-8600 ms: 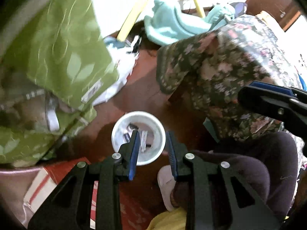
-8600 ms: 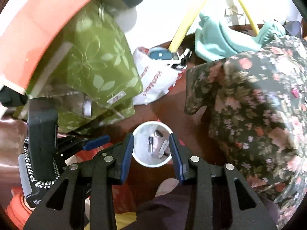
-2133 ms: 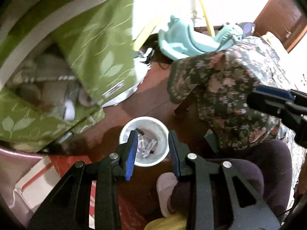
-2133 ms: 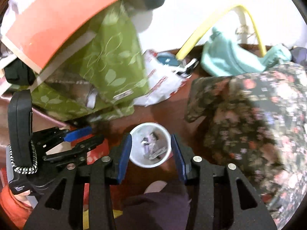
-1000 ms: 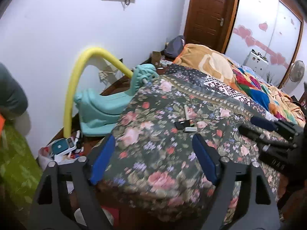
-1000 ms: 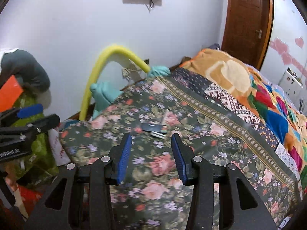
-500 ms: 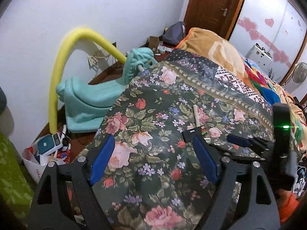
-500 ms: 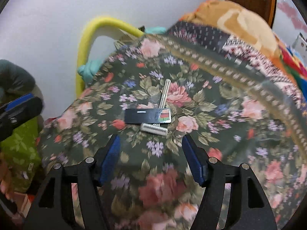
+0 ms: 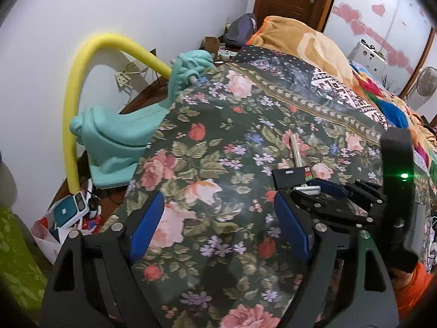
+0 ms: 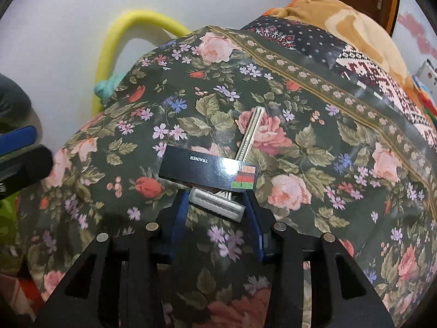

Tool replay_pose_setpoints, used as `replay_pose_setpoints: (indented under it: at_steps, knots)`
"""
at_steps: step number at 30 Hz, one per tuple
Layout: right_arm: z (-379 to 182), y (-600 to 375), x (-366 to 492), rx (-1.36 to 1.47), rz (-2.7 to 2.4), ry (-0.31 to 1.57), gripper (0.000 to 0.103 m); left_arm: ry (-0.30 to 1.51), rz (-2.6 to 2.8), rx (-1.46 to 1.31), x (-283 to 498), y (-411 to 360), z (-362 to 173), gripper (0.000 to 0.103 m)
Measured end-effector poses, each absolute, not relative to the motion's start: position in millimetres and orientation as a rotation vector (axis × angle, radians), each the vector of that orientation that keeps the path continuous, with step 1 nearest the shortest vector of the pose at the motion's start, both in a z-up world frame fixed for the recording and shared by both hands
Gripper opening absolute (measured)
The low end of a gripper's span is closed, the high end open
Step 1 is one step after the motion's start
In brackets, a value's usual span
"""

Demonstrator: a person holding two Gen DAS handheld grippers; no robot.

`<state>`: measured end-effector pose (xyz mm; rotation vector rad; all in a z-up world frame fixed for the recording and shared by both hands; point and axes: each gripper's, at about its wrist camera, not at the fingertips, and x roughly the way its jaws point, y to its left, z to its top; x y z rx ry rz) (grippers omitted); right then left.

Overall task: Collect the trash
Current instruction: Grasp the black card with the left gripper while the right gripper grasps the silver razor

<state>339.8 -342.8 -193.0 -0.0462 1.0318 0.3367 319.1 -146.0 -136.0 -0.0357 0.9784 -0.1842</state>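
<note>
A grey disposable razor (image 10: 217,202) lies on the dark floral bed cover (image 10: 314,147), its handle pointing away. A black card with a coloured label (image 10: 207,170) lies across the handle. My right gripper (image 10: 215,205) is open, low over the cover, its blue pads on either side of the razor head. The left wrist view shows the razor (image 9: 297,158), the card (image 9: 291,176) and the right gripper (image 9: 314,191) at them. My left gripper (image 9: 218,227) is open and empty above the cover, left of the razor.
A teal ride-on toy (image 9: 123,131) and a yellow foam tube (image 9: 82,82) stand by the white wall. A bag of clutter (image 9: 65,218) sits on the floor at left. Orange and patterned blankets (image 9: 314,46) cover the far bed.
Both grippers swung up from the white bin on the floor to the bed. Over the last half second the right gripper closed in, so its pads now flank the razor head.
</note>
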Motion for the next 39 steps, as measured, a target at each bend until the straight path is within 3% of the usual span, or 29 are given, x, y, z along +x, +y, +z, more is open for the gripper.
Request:
replay_pose_setpoints:
  at_steps: [10, 17, 24, 28, 31, 33, 35, 39]
  knots:
    - [-167, -414, 285, 0.02, 0.363, 1.035, 0.037, 1.066, -0.309, -0.016, 323, -200, -147, 0.08]
    - [-175, -441, 282, 0.073, 0.3, 1.051, 0.037, 1.134, -0.403, 0.03, 333, -252, -165, 0.077]
    - [-190, -464, 287, 0.058, 0.203, 1.068, 0.037, 1.162, -0.367, -0.104, 357, -272, -172, 0.076]
    - [-197, -464, 290, 0.043, 0.182, 1.079, 0.037, 1.181, -0.233, -0.029, 363, -286, -191, 0.063]
    - [-198, -465, 290, 0.051, 0.186, 1.082, 0.037, 1.152, -0.223, -0.071, 356, -282, -197, 0.06]
    - [-198, -466, 290, 0.059, 0.188, 1.082, 0.037, 1.148, -0.236, -0.09, 351, -279, -197, 0.053]
    - [-199, -467, 290, 0.073, 0.189, 1.085, 0.038, 1.15, -0.269, -0.113, 347, -275, -196, 0.039]
    - [-198, -467, 290, 0.071, 0.184, 1.084, 0.038, 1.164, -0.273, -0.102, 342, -266, -193, 0.036]
